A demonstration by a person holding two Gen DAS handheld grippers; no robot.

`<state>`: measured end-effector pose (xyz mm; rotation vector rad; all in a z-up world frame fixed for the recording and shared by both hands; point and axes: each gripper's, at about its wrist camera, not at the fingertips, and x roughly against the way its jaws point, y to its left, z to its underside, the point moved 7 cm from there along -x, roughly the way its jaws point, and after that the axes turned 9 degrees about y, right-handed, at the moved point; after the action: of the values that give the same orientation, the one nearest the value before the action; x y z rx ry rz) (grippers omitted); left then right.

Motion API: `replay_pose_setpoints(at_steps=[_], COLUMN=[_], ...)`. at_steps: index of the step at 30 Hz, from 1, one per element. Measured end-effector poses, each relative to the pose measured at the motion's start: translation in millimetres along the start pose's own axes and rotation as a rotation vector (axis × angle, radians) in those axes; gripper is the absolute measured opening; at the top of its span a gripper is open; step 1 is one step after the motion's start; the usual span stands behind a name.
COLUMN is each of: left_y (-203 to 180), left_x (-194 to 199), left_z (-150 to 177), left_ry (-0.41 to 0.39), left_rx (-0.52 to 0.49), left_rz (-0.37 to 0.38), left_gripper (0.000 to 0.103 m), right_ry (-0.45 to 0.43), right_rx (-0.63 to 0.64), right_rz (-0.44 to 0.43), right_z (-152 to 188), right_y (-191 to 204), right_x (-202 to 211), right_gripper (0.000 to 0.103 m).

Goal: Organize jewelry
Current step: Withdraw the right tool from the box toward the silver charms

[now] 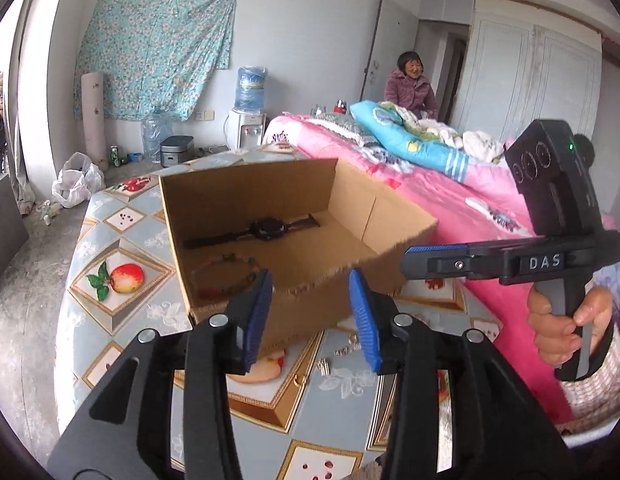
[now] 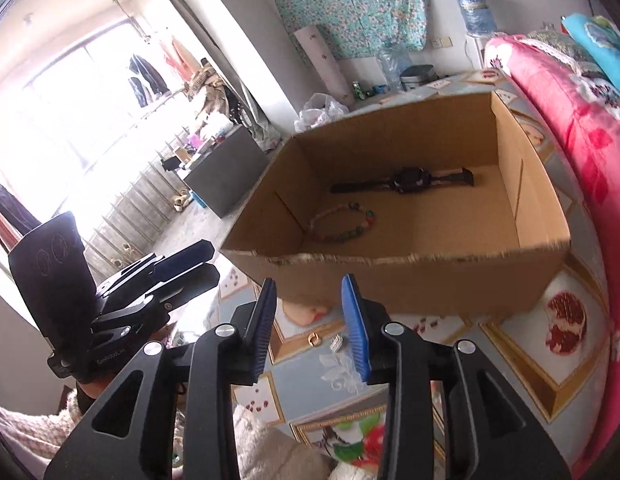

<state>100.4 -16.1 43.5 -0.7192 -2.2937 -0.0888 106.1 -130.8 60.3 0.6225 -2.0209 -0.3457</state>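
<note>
Our left gripper (image 1: 310,316) and right gripper (image 2: 310,320) hang with ribbed blue jaws spread, empty. Between the right jaws lie a gold ring (image 2: 313,339) and glittery silver piece (image 2: 337,343). Beyond, the rough-edged cardboard box (image 2: 430,280) holds a beaded bracelet (image 2: 342,222) and black watch (image 2: 402,182).

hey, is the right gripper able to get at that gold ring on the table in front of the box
Probably yes. The right gripper is open and empty, and the gold ring lies on the bare table just below its fingertips, short of the cardboard box, with only a small silver piece beside it.
</note>
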Motion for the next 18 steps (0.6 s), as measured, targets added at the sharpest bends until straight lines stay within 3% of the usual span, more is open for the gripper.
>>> replay_pose_setpoints(at_steps=[5,11,14,18], left_y=[9,24,30,28], left_x=[-37,-54,-58,-60], left_z=[35,40,38,36], left_ry=[0.131,0.153,0.156,0.142], left_rx=[0.062,0.1,0.122,0.116], left_rz=[-0.068,-0.143,-0.149,-0.147], left_gripper=[0.04,0.04,0.04,0.048], right_ry=[0.1,0.118,0.105,0.089], right_rx=[-0.131,-0.21,-0.242,-0.261], right_rz=[0.103,0.165,0.178,0.195], right_z=[24,18,14,8], right_y=[-41,-69,-79,-85], right_x=[-28,-40,-42,-45], right_gripper=[0.041,0.041,0.041,0.041])
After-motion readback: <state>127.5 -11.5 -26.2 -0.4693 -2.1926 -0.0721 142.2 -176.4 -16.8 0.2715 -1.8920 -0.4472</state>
